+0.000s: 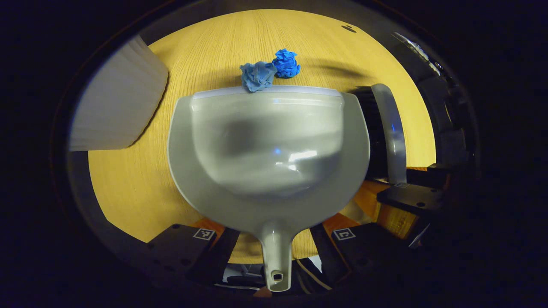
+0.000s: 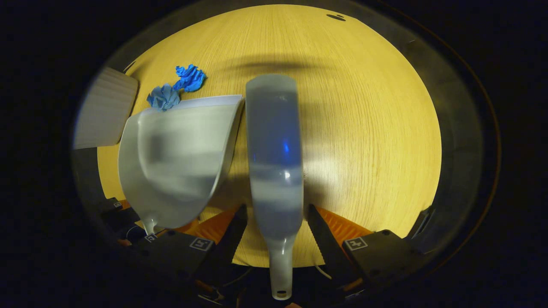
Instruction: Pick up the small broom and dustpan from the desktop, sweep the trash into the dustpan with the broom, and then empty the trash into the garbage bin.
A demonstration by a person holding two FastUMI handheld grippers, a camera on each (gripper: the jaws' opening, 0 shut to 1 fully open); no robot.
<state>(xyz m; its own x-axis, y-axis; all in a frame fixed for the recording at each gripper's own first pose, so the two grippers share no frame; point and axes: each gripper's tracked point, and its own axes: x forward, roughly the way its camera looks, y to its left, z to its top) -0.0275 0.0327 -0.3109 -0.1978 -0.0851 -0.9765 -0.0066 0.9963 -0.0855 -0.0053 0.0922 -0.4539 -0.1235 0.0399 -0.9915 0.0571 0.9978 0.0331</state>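
Left gripper (image 1: 274,239): fingers spread either side of the dustpan (image 1: 269,145) handle, not pressing it. Right gripper (image 2: 276,237): fingers spread about the broom (image 2: 274,162) handle, gaps visible both sides. Dustpan and broom: side by side on the wooden desktop (image 2: 364,128), dustpan left, broom right. Trash: two crumpled blue wads (image 1: 258,75) (image 1: 286,63) at the dustpan's far lip. Pale ribbed object (image 1: 115,102): far left

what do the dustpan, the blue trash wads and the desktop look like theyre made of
Dustpan: likely smooth grey plastic, glossy with light glints. Blue wads: probably crumpled paper or tissue, matte with sharp creases. Desktop: wood or wood-look laminate, fine straight grain; which one cannot be told.
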